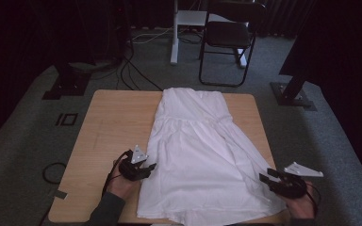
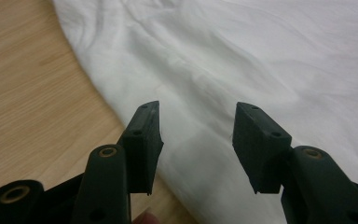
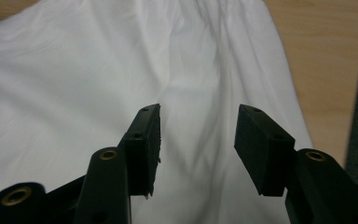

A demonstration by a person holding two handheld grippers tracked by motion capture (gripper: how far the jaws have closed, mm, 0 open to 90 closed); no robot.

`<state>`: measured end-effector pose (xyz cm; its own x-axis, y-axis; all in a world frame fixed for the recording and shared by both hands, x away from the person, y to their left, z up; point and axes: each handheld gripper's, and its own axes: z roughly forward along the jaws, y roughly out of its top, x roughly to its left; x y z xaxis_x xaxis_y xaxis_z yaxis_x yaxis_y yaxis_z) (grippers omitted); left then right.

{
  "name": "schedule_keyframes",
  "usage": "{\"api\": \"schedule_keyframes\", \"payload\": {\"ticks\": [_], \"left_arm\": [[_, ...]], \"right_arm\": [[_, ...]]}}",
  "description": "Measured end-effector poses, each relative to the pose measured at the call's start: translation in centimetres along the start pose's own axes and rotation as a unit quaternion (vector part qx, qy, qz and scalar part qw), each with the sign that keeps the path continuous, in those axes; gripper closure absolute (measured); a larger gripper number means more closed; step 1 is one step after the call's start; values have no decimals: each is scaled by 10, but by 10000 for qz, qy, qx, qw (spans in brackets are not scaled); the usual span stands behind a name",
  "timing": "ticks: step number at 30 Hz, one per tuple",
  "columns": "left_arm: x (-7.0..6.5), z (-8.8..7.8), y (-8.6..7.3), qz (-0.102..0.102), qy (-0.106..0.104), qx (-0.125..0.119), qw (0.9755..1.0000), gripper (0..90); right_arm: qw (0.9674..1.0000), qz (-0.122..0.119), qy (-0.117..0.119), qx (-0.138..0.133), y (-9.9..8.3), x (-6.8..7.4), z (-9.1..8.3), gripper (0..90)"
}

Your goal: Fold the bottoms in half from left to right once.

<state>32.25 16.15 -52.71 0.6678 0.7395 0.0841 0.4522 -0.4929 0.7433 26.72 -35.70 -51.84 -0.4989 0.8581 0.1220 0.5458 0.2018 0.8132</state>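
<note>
White dress (image 1: 202, 155) lay flat on the wooden worktop (image 1: 113, 122), with its narrow top pointing away from the person and its wide skirt spreading toward the near edge. The bottom hem hung a little over that near edge. The cloth looked mostly smooth, with a few soft wrinkles running down the skirt. The job seemed to be getting hold of the skirt's two sides, maybe to fold it. To do that well, each claw should go low, slide one jaw under the cloth edge, and pinch just the edge, not a big bunch. Both sides should be lifted together so the dress did not get pulled crooked. The left claw (image 1: 150, 166) sat at the left edge of the skirt, with a hand (image 1: 122, 183) behind it. In the left gripper view, the left claw (image 2: 196, 135) had its jaws apart, about half open, over the cloth edge, and nothing was pinched between them. The right claw (image 1: 264, 178) sat by the skirt's right edge near the corner. In the right gripper view, the right claw (image 3: 198, 135) also had its jaws apart above the white cloth, holding nothing.
</note>
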Motion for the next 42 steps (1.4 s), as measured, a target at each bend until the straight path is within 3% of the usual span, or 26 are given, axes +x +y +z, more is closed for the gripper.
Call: {"api": "schedule_keyframes", "payload": {"ticks": [3,5,9,10,13,15,16,18,20,22,23,25,28,32,34,39,41,42], "left_arm": [[4,2,4,-23,50,-13,10000,519],[7,2,7,-64,56,-58,9999,514],[11,10,12,-181,103,-61,9998,508],[11,12,12,-195,117,-53,9997,506],[9,21,11,-146,94,51,9998,506],[7,25,9,-62,98,159,9998,504],[6,26,9,-31,95,212,9997,502],[6,29,7,-15,84,279,9996,498],[5,31,7,-19,90,286,9995,497],[5,31,8,-36,115,254,9996,496],[5,31,8,-36,115,254,9996,496],[14,31,13,-229,295,114,9992,496],[31,41,26,-553,467,119,9973,477],[47,60,41,-695,737,230,9946,454],[49,68,44,-761,800,282,9935,439],[43,81,40,-735,706,429,9939,442],[44,82,36,-788,483,349,9951,479],[46,81,35,-795,372,316,9956,550]], "right_arm": [[9991,-268,-309,135,23,7,37,435],[9980,-466,-374,183,41,14,64,389],[9933,-850,-668,404,67,26,107,303],[9910,-970,-794,480,71,28,118,297],[9784,-1306,-1328,900,77,28,142,349],[9701,-1415,-1729,943,78,24,143,459],[9686,-1361,-1898,853,79,20,138,482],[9714,-1036,-2049,597,81,9,126,549],[9736,-796,-2063,565,80,-5,119,666],[9802,-541,-1780,671,75,-20,119,756],[9802,-541,-1780,671,75,-20,119,756],[9825,-416,-1626,804,67,-30,125,820],[9824,-274,-1622,889,61,-38,132,820],[9845,-17,-1535,846,56,-45,135,803],[9850,-18,-1506,848,55,-47,135,789],[9867,74,-1415,792,54,-50,134,777],[9874,96,-1380,775,53,-51,133,785],[9877,111,-1361,760,53,-51,133,786]]}}
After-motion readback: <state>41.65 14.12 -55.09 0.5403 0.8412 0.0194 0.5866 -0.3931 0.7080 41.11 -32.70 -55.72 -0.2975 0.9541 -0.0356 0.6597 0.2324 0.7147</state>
